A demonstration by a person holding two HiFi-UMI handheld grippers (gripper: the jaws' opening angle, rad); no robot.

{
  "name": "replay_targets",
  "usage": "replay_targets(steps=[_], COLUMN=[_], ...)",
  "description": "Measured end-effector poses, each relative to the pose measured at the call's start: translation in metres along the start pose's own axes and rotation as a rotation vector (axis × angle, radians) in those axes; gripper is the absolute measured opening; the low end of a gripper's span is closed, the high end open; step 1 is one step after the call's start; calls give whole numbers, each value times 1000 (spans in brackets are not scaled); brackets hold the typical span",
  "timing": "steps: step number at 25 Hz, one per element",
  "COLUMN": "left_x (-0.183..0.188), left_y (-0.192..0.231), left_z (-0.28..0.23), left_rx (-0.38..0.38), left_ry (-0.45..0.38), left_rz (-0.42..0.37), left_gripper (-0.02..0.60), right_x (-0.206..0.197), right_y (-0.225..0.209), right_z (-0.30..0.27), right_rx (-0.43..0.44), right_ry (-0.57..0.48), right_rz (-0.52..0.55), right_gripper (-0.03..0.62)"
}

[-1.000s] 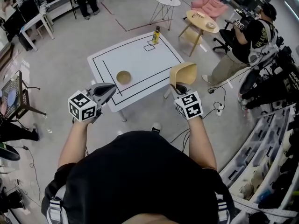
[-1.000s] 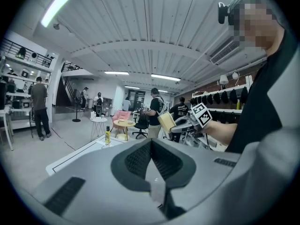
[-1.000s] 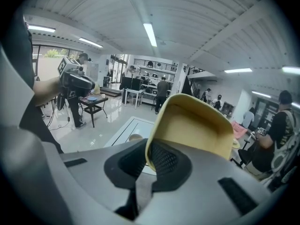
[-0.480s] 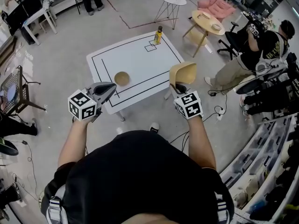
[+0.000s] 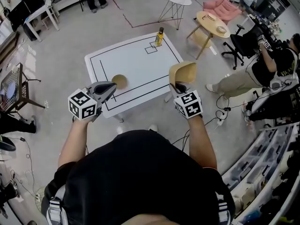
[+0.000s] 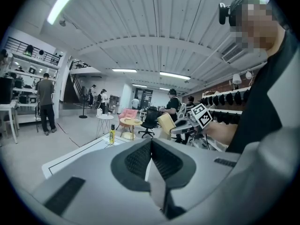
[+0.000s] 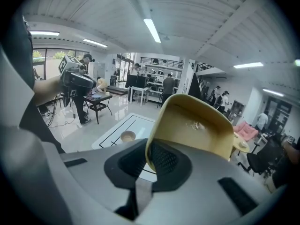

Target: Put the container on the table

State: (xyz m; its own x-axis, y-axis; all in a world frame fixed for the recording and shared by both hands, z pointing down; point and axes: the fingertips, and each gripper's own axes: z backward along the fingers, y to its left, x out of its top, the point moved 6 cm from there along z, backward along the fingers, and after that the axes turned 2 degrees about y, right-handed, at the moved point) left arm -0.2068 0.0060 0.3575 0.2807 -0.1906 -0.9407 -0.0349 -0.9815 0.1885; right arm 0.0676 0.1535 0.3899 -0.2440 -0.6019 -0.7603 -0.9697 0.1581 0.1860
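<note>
While the right claw (image 7: 147, 161) grips the container (image 7: 197, 125) by one thin wall, one pad inside the rim and one outside, the step in hand is judged to be the carry toward the bench (image 5: 136, 64). The left claw (image 6: 150, 158) is closed on nothing.

Advice for the step: a one-wall pinch probably lets the container swing, so the approach should be slow. The container should be turned base-down before it is lowered, and the claw opened only once the base sits flat. A bare patch of bench at about 10 o'clock from the container looks the safest target, between the bowl (image 5: 119, 81) at 9 o'clock and the bottle (image 5: 159, 36) at 11 o'clock, apart from both.

Position: in the head view the container is in the air at 12 o'clock from the right claw, seen against the right-hand corner of the bench and not resting on it.

Appearance: pale yellow-tan, squarish with rounded corners, open-topped and tipped so that its mouth faces back toward the claw. The inner surface is smooth and matte, with a small bright speck on the base. It appears empty, and is judged light and rigid.
</note>
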Motion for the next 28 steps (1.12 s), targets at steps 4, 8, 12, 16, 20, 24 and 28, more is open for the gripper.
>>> replay_targets(steps=[4,8,12,16,20,24,28], left_x=[-1,1,2,6,9,15,21], left_y=[6,15,21,27,27,24,23], left_z=[-19,-35,-52,-70,-89,-104,-115], left_rx=[10,34,59,83,98,116,138], left_ry=[8,7,5,10,21,23,25], left_rz=[11,23,37,46,54,60,64], left_gripper=[8,8,8,8,8,8,8], right_x=[-3,-2,-4,-5,-7,-9,-8], right_y=[-17,-35,-53,-72,-89,-103,-112], right_z=[-14,-28,-44,-57,-68,-77,-82], right_rx=[20,46,78,106,133,169,202], right_ry=[6,11,16,16,16,27,28], right_rz=[13,31,48,62,74,95,119], right_gripper=[15,15,15,15,15,15,15])
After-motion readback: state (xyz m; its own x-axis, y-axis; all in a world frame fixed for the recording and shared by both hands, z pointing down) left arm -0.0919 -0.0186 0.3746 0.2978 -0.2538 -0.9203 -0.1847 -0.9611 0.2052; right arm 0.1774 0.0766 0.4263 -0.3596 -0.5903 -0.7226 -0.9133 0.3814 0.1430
